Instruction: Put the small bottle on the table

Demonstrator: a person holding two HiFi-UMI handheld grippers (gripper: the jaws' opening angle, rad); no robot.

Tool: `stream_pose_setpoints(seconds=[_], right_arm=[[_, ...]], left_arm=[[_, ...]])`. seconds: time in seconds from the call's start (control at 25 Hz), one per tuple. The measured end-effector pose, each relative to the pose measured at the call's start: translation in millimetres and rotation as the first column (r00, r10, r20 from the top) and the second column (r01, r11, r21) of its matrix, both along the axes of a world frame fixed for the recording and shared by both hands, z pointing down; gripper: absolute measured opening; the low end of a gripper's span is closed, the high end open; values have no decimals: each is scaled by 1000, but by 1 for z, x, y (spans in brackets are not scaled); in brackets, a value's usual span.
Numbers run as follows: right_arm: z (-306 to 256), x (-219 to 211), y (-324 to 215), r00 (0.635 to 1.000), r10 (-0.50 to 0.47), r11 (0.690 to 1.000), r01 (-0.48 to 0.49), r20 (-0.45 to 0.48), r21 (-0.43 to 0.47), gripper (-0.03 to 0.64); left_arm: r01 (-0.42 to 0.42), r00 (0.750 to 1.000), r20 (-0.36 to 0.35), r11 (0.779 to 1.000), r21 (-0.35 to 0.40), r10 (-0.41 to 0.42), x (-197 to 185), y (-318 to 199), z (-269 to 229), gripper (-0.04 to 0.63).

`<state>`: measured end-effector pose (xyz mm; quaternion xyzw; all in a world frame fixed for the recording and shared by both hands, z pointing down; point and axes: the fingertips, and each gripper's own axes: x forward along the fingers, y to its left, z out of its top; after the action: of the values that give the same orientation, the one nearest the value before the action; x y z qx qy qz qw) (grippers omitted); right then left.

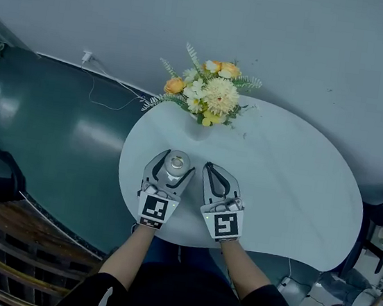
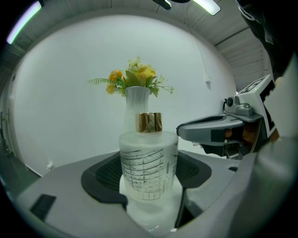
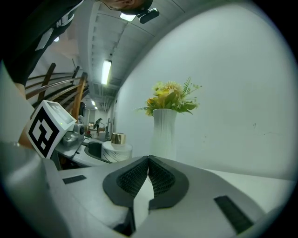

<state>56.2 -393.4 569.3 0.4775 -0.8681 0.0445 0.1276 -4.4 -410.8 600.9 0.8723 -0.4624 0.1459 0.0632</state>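
Since the left gripper (image 1: 172,174) is clamped on the small bottle (image 2: 148,162), upright over the white table (image 1: 297,198), lower it straight until its base sits flat, then part the jaws evenly, clear of the flower vase (image 2: 137,104). The right gripper (image 3: 148,174) is closed and empty.

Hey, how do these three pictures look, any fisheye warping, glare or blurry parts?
Head view: soft, even light, no harsh shadows on the table, edges bend mildly. Left gripper view: heavy fisheye with dark corners; the small bottle is sharp, ceiling lamps glare at the top. Right gripper view: same fisheye, bright lamps overhead, vase fairly sharp.
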Motion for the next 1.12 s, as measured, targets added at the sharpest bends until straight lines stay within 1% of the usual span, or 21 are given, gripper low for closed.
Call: stream_pose_setpoints(seconds=[0.12,0.16,0.28,0.4,0.56,0.76,1.12], right_arm=[[7,-3,-4,1000,-26,997,26,-3,68,23],[9,-3,-5,1000,-28,997,29,-4,71,23],[19,-3,-4,1000,-24,999,25,-6,44,23],[27,-3,-4,1000,-16,1000,16,-8,-3,23],[31,-5,-8,1000,-28,999,28,-11,19,23],[35,-7,-6,999,-36,999,36,-11,8,23],[37,-10,-2,999,-38,999,38,-12,-1,23]], left_arm=[[3,1000,9,1000,-24,-3,-1,-1,14,333],[4,1000,13,999,-32,-4,-1,-1,18,333],[10,1000,20,998,-58,-8,-1,-1,31,333],[11,1000,26,997,-78,-9,-1,-1,41,333],[8,999,37,995,-97,-5,0,-2,50,333],[-2,998,59,994,-113,9,4,-3,58,333],[-2,995,101,986,-169,20,4,1,75,333]])
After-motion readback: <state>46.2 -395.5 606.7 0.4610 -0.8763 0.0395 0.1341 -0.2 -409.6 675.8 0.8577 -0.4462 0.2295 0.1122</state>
